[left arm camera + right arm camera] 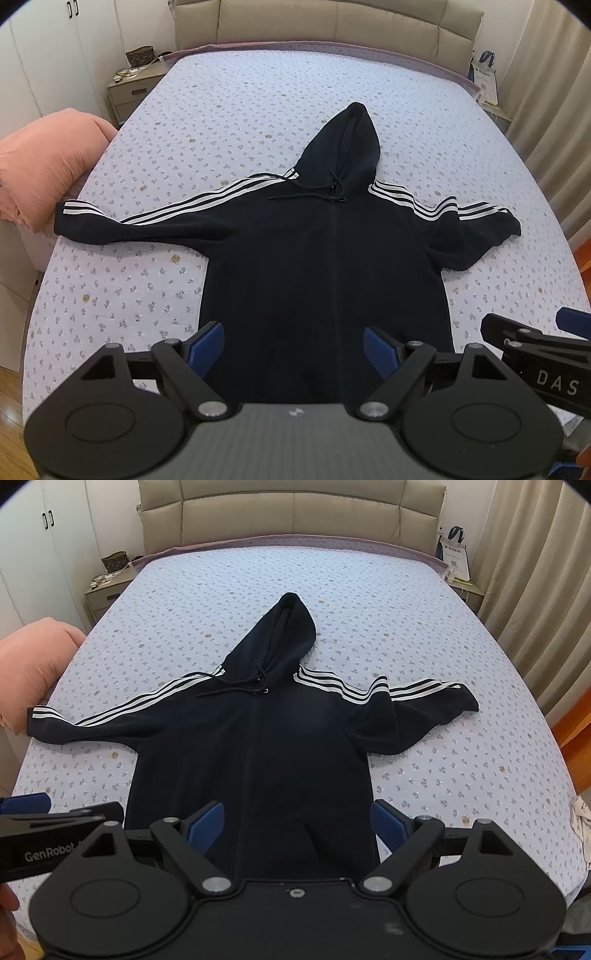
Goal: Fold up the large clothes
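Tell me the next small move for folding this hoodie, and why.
Probably bring the left gripper to the left sleeve and pinch its cuff. The hoodie lies flat on the bed with sleeves spread, and both grippers, the right gripper too, have jaws open and hold nothing.

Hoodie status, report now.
Left gripper open, right gripper open, both empty near the hem. Hoodie flat on bed, sleeves spread, unfolded. Nothing in the way.
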